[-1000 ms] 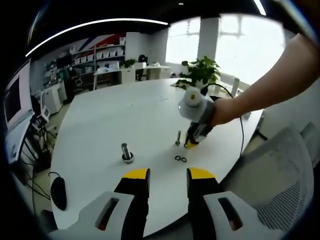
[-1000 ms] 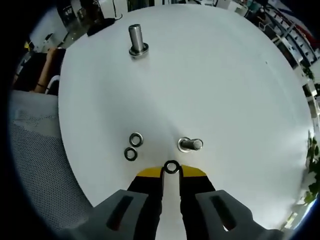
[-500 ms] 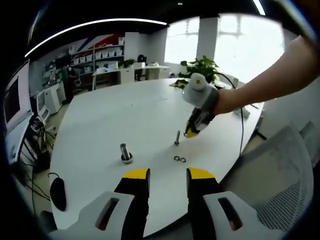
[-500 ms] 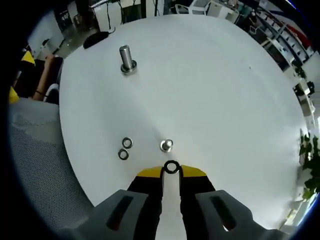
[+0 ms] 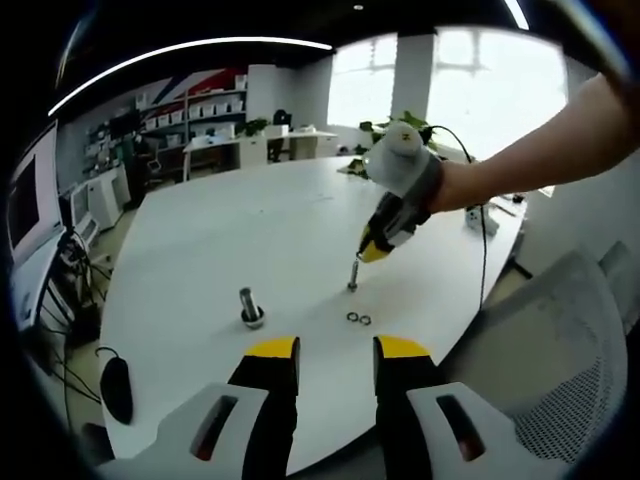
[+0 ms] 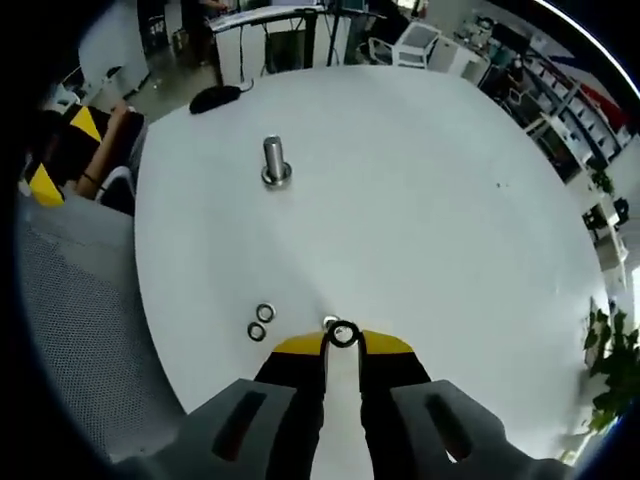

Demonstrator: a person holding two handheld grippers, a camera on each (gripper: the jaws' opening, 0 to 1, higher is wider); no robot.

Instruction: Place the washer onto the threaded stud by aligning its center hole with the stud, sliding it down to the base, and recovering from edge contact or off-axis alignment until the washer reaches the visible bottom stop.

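A small dark washer (image 6: 343,335) is pinched by its rim in the right hand-held gripper (image 6: 343,342), apparently just above the threaded stud (image 5: 353,274) on the worktop (image 6: 420,200). Light, rigid and probably slippery, it is best held edgewise. The left hand-held gripper (image 5: 335,350) is held apart, empty.

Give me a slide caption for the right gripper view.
Right gripper holds a washer just above the stud on the white table.

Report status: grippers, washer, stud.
Right gripper shut on washer, hanging directly above threaded stud. Left gripper open, idle. Two spare washers beside stud; path clear.
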